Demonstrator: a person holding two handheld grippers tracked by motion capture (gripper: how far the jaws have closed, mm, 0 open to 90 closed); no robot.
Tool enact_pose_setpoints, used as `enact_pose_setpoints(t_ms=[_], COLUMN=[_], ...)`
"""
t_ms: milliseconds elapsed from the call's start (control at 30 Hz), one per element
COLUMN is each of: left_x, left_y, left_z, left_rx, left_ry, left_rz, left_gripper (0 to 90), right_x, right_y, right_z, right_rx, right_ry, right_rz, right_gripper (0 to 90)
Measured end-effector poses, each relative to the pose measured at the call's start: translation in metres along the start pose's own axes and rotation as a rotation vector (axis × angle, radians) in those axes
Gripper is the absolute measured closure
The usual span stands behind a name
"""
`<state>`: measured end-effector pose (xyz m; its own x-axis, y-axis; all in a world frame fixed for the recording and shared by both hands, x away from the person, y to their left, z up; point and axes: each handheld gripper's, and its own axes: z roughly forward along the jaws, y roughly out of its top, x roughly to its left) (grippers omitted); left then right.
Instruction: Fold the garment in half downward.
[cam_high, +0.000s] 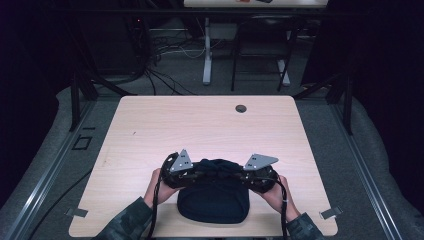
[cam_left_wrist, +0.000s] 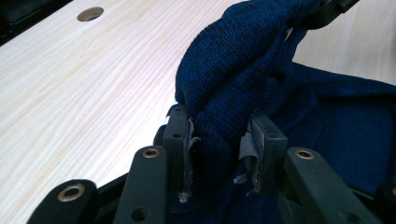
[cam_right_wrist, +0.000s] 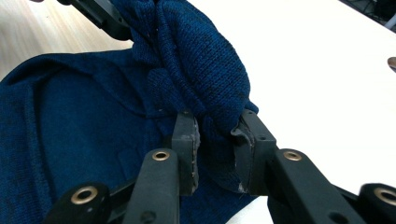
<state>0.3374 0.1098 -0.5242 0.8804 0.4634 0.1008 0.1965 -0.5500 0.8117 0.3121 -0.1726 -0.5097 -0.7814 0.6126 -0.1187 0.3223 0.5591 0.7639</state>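
A dark blue knitted sweater (cam_high: 214, 200) lies on the desk (cam_high: 200, 125), near the edge on the person's side. Both grippers hold its far part, which is lifted and bunched between them. In the left gripper view, the fingers (cam_left_wrist: 180, 140) of the left gripper (cam_left_wrist: 218, 149) pinch a thick fold of the knit, and the cloth fills the gap between them. In the right gripper view, the fingers (cam_right_wrist: 187, 144) of the right gripper (cam_right_wrist: 217, 149) pinch another fold in the same way. In the high view, the left gripper (cam_high: 181, 172) and the right gripper (cam_high: 256, 175) stand close to each other, with the raised fold between them.

The step in hand seems to be folding the sweater, bringing the lifted part over the rest. To do it well, I think both grips must stay firm, because the knit is thick and soft and can slip out. The two hands should move together at the same height, so the fold line stays straight. It is better to spread the grippers a little apart first, so the bunched cloth becomes flat. Then lay the fold down gently and release only when the cloth rests on the lower layer.
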Motion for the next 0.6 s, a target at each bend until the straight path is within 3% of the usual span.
enact_pose_setpoints(t_ms=[600], left_x=[-0.01], left_y=[-0.016], left_z=[-0.002], left_rx=[0.022], left_ry=[-0.048], left_rz=[-0.022], left_gripper=[64.5], right_x=[0.013], right_y=[-0.012], right_z=[0.002], right_rx=[0.038], right_ry=[0.043], right_rz=[0.009], right_gripper=[69.8])
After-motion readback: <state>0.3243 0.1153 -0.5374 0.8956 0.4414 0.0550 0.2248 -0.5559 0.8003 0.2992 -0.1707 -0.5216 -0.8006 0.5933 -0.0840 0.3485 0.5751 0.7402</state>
